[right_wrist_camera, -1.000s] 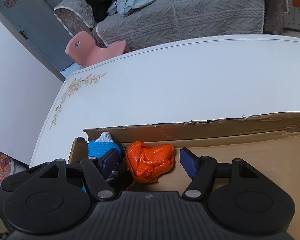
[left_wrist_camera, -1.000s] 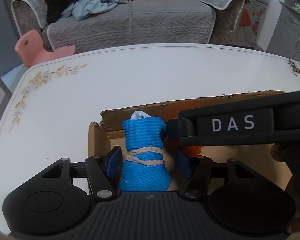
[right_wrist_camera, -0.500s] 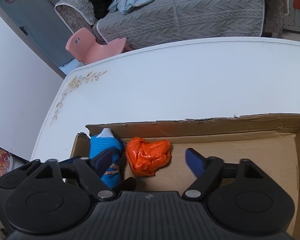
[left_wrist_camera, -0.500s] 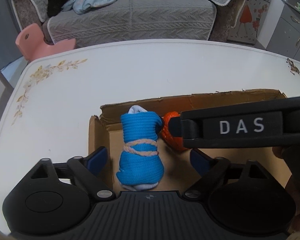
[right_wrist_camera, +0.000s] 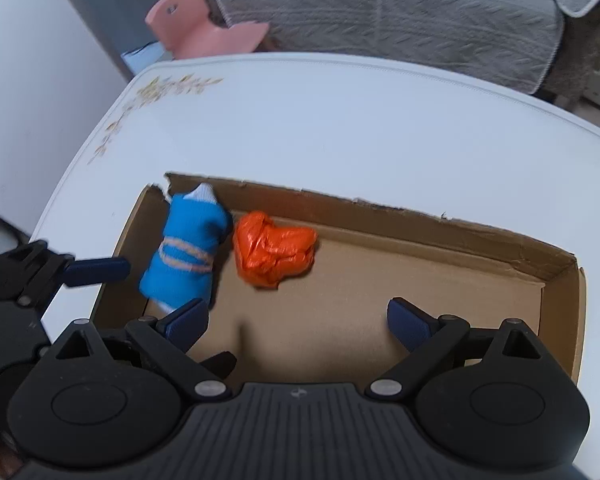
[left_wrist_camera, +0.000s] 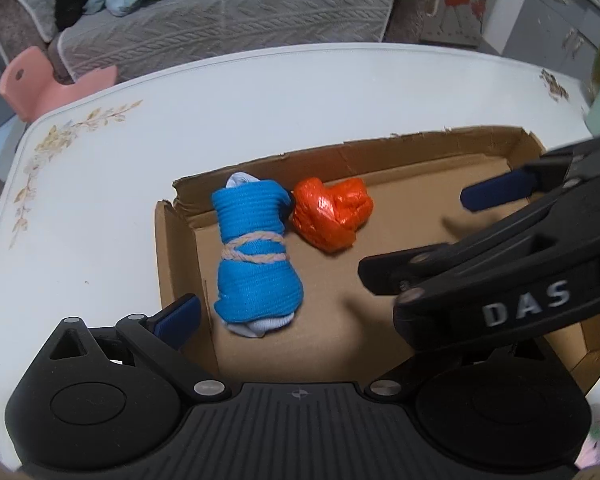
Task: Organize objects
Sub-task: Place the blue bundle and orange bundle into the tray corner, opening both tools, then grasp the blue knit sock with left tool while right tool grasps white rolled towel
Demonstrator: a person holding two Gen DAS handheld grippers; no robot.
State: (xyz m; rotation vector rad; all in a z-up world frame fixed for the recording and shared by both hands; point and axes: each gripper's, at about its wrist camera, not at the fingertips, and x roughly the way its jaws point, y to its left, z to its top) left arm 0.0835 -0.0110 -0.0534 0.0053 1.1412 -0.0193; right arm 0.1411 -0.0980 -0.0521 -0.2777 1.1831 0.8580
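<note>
Both jaws have just been opened wide, nothing held; left gripper (left_wrist_camera: 300, 312) released the blue roll (left_wrist_camera: 256, 256) just ahead, right gripper (right_wrist_camera: 300, 316) the orange bag (right_wrist_camera: 274, 254); a snagged roll could be dragged from the box (right_wrist_camera: 420, 220) on withdrawal.

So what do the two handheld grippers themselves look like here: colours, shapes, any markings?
Both match: matte black plastic, a ribbed body flanked by two round discs, silver pivot screws, angular linkage arms ending in dark blue finger pads. The left gripper shows one pad; the right gripper carries white "DAS" lettering on its side. No cables or sleeves visible.
</note>
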